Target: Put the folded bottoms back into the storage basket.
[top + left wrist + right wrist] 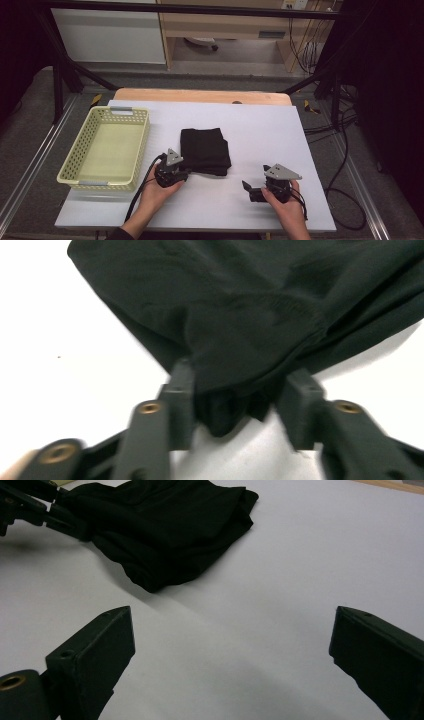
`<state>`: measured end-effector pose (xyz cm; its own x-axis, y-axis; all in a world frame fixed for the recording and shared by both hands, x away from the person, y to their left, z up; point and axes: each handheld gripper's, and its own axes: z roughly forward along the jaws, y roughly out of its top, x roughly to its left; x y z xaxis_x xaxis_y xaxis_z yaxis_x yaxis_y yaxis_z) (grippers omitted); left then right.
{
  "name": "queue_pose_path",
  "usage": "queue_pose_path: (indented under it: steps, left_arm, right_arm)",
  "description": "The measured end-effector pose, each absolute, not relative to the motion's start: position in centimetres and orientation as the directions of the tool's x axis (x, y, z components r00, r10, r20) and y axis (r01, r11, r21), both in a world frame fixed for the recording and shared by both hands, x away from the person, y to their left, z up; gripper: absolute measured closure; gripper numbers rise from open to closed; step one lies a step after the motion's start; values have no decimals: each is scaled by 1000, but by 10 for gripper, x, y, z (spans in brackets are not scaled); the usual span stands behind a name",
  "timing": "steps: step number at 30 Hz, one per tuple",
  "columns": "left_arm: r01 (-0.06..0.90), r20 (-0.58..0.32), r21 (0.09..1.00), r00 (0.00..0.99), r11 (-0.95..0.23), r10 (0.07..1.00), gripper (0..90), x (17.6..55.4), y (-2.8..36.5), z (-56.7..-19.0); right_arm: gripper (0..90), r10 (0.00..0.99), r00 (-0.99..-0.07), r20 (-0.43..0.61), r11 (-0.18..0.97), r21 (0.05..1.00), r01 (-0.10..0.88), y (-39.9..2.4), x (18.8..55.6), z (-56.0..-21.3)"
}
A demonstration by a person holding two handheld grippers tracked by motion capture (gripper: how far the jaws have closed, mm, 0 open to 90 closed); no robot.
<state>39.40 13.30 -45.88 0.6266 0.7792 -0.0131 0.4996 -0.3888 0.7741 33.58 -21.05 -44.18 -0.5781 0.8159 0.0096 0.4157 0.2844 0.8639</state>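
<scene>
You had the left gripper (235, 390) clenched on the folded black cloth's (204, 150) near corner, right gripper (232, 655) released; next called for lifting toward the basket (80, 150).

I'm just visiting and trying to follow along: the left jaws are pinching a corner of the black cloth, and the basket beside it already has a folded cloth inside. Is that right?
Not quite. The basket is empty; the high view shows only its bare pale floor. The rest holds: in the left gripper view the left gripper has its jaws around a corner of the black cloth, which lies on the table beside the basket.
</scene>
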Motion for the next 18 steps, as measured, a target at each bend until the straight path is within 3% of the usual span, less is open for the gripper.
queue_pose_path:
  steps: [1,4,7,11,18]
  left_arm:
    - [502,-22,777,626,-381,779,692,395,134,-459]
    - [503,-36,780,631,-373,775,752,395,135,-458]
    - [523,-77,770,644,-365,761,774,389,141,-452]
    - [521,-67,759,659,-391,749,778,378,148,-444]
    - [527,-64,739,675,-420,735,774,340,176,-425]
  right_arm:
    - [47,815,-580,8,288,862,417,-210,336,-442]
    - [47,813,-582,7,291,861,417,-208,335,-442]
    - [47,808,-589,12,295,857,423,-204,334,-442]
    - [47,795,-606,-1,320,850,419,-198,330,-441]
    - [55,727,-686,25,364,834,415,-149,317,-443]
